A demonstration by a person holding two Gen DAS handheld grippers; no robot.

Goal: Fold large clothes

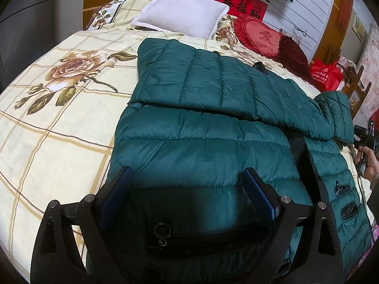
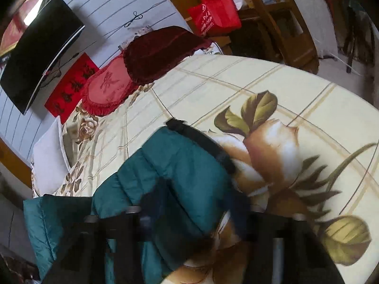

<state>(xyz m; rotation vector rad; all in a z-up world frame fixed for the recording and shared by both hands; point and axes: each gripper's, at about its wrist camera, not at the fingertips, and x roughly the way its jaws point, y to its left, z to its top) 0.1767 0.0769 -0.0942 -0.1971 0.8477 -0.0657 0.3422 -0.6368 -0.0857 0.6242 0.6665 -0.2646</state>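
A dark teal quilted jacket [image 1: 201,142] lies spread on the bed, one sleeve [image 1: 213,80] folded across its upper part. My left gripper [image 1: 189,182] hovers open just above the jacket's lower hem, near a black zip pocket [image 1: 208,239], with nothing between its pads. In the right wrist view, a teal sleeve [image 2: 177,165] with a black cuff [image 2: 201,142] runs back between my right gripper's [image 2: 194,206] fingers. Those fingers are motion-blurred, so I cannot see whether the pads press on the sleeve. A hand [image 1: 367,163] on the right gripper's body shows at the left wrist view's right edge.
The bed has a cream floral checked sheet [image 1: 59,123]. A white pillow [image 1: 182,11] and red cushions [image 1: 263,35] lie at its head. A red bag [image 2: 215,11] and wooden furniture [image 2: 284,23] stand beyond the bed's far side. A dark screen [image 2: 38,54] hangs on the wall.
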